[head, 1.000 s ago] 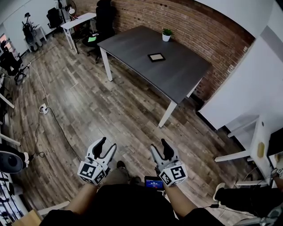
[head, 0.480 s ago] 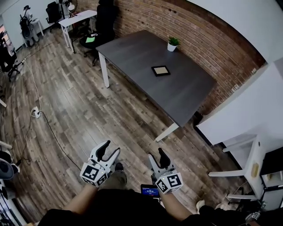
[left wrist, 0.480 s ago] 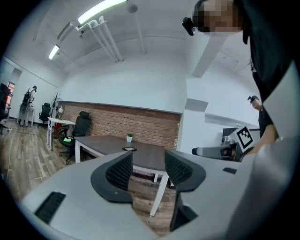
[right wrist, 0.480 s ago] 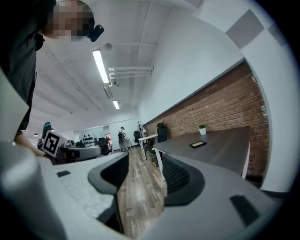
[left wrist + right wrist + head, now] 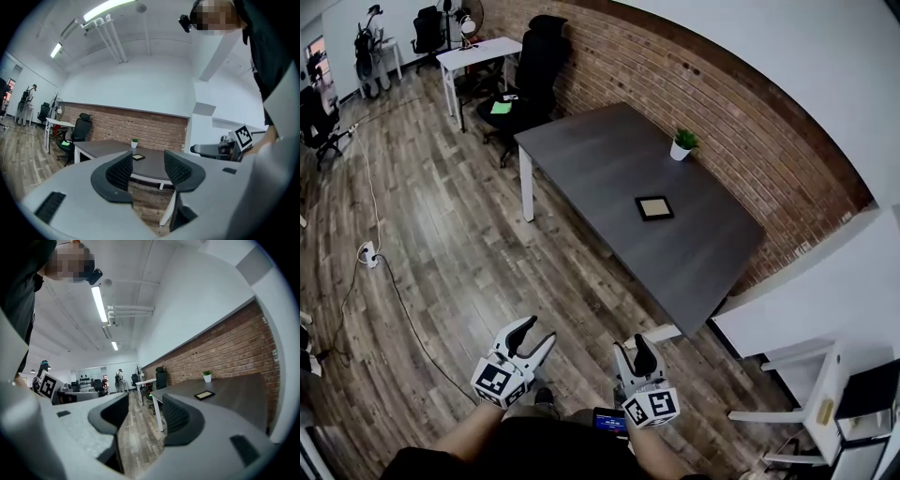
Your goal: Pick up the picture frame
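Note:
A small dark picture frame (image 5: 654,207) with a pale centre lies flat on the dark grey table (image 5: 600,178), near its middle right. It shows small in the left gripper view (image 5: 138,157) and in the right gripper view (image 5: 204,394). My left gripper (image 5: 534,335) and right gripper (image 5: 633,352) are held low over the wooden floor, well short of the table. Both stand open with nothing between the jaws.
A small potted plant (image 5: 682,143) stands at the table's far edge by the brick wall. A black office chair (image 5: 534,70) and a white desk (image 5: 478,54) sit beyond the table. A cable and socket (image 5: 366,253) lie on the floor at left. White furniture (image 5: 825,394) stands at right.
The view has moved closer to the table and turned, so the frame sits lower and further right in the head view. Both grippers stayed open and low.

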`<action>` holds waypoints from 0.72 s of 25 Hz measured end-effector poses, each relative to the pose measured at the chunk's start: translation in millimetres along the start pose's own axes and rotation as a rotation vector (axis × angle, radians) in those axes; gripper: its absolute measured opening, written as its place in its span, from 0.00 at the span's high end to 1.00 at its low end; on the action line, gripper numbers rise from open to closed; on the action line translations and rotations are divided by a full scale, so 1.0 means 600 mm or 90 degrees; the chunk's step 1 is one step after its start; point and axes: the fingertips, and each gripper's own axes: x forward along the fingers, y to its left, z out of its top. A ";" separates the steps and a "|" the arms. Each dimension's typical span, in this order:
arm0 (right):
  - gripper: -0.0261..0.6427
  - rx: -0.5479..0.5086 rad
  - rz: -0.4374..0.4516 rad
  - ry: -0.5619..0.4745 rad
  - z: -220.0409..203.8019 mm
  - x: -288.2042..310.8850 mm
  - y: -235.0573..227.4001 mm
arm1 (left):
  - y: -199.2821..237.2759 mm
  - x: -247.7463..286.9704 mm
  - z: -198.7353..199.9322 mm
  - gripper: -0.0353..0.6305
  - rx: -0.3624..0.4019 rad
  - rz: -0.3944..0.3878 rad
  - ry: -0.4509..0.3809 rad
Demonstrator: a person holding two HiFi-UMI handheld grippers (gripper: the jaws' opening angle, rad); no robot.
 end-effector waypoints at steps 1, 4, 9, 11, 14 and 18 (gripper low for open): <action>0.62 -0.003 0.000 -0.004 0.006 0.015 -0.001 | 0.011 0.009 0.003 0.65 0.002 -0.002 -0.001; 0.62 -0.006 -0.001 -0.009 0.015 0.051 -0.006 | 0.043 0.034 0.006 0.65 -0.003 -0.006 0.000; 0.62 0.013 -0.007 -0.012 0.006 0.113 -0.051 | 0.099 0.097 0.006 0.65 -0.012 -0.004 0.000; 0.62 0.016 -0.010 -0.016 0.008 0.147 -0.075 | 0.122 0.130 0.007 0.65 -0.008 -0.006 0.004; 0.62 0.019 -0.005 -0.034 0.030 0.206 -0.116 | 0.153 0.192 0.021 0.65 0.003 -0.003 0.009; 0.62 0.026 0.010 -0.050 0.066 0.287 -0.176 | 0.189 0.283 0.052 0.65 0.011 -0.002 0.014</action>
